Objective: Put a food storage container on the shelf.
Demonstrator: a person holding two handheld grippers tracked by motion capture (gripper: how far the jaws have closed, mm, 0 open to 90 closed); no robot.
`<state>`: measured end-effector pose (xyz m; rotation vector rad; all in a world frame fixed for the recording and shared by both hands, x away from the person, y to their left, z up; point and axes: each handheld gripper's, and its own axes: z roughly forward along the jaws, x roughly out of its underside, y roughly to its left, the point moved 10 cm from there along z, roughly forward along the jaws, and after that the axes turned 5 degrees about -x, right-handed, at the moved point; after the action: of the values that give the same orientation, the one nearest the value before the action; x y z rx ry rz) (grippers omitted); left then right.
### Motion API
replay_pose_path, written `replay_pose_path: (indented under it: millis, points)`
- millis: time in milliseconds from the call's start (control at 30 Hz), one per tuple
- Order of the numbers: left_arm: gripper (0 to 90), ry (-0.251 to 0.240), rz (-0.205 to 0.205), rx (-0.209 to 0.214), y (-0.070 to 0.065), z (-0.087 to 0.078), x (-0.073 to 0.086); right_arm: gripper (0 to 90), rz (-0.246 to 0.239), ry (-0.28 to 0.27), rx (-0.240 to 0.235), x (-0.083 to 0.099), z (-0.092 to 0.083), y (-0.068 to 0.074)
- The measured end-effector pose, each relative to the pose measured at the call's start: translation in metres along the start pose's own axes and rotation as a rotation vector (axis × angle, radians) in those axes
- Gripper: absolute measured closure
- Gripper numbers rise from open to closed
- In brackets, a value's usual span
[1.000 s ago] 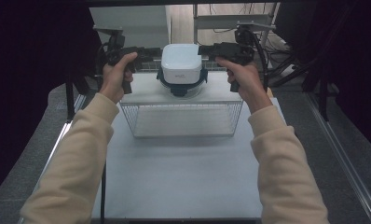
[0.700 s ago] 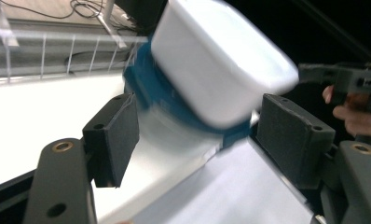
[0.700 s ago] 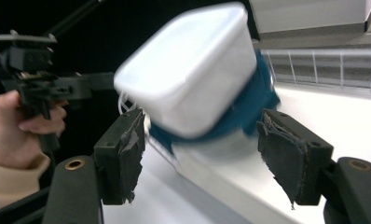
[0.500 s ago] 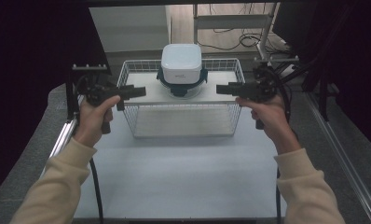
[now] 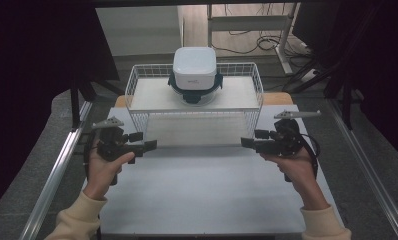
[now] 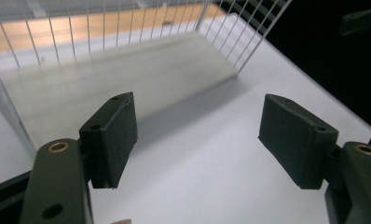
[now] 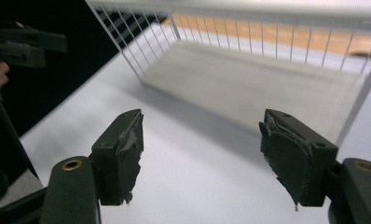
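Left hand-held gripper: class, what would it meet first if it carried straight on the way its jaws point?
Probably the white wire basket: the left hand-held gripper, open and empty, aims at its near corner; depth is unclear.

We have bare white table (image 5: 202,195) between and before our two hands. Ahead, the wire basket (image 5: 137,82) walls off the far side; the lidded container (image 5: 195,75) sits in it against the back wall.
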<state>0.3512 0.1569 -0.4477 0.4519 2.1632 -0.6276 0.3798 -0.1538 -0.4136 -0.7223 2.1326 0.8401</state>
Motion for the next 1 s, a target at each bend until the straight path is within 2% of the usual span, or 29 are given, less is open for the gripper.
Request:
replay_pose_path:
  millis: [100,133,167,200,233,267,300,367,500,600,767,867,1000]
  points:
    - [27.1,0.024,0.014,-0.009,-0.002,0.001,0.016,29.2,-0.003,0.034,0.018,0.022,0.003,-0.004]
    - [27.1,0.024,0.014,-0.009,-0.002,0.001,0.016,29.2,-0.003,0.034,0.018,0.022,0.003,-0.004]
    - [27.0,0.039,0.016,-0.012,-0.003,0.002,0.025,29.3,-0.007,0.052,0.027,0.035,0.005,-0.006]
    - [26.9,0.046,0.016,-0.018,-0.004,0.003,0.031,29.3,-0.004,0.057,0.029,0.040,0.006,-0.007]
    - [26.9,0.046,0.016,-0.018,-0.004,0.003,0.031,29.3,0.002,0.070,0.032,0.046,0.008,-0.008]
    - [26.9,0.061,0.024,-0.028,-0.005,0.005,0.039,29.3,0.002,0.070,0.032,0.046,0.008,-0.008]
    - [26.4,0.084,0.039,-0.037,-0.006,0.008,0.051,29.3,0.008,0.092,0.040,0.059,0.011,-0.011]
    - [26.2,0.107,0.048,-0.045,-0.008,0.013,0.064,29.2,0.016,0.108,0.046,0.073,0.012,-0.013]
    - [26.0,0.143,0.029,-0.040,-0.007,0.021,0.087,29.1,0.024,0.130,0.058,0.096,0.017,-0.016]
    - [25.8,0.158,0.028,-0.049,-0.004,0.024,0.094,29.0,0.028,0.166,0.062,0.112,0.023,-0.018]
    - [25.8,0.174,0.026,-0.071,0.004,0.026,0.104,29.0,0.044,0.192,0.072,0.129,0.026,-0.022]
    - [25.8,0.182,0.019,-0.074,0.007,0.028,0.107,28.8,0.056,0.199,0.077,0.134,0.027,-0.025]
    - [25.6,0.195,0.030,-0.067,0.005,0.032,0.110,28.6,0.057,0.195,0.082,0.134,0.027,-0.028]
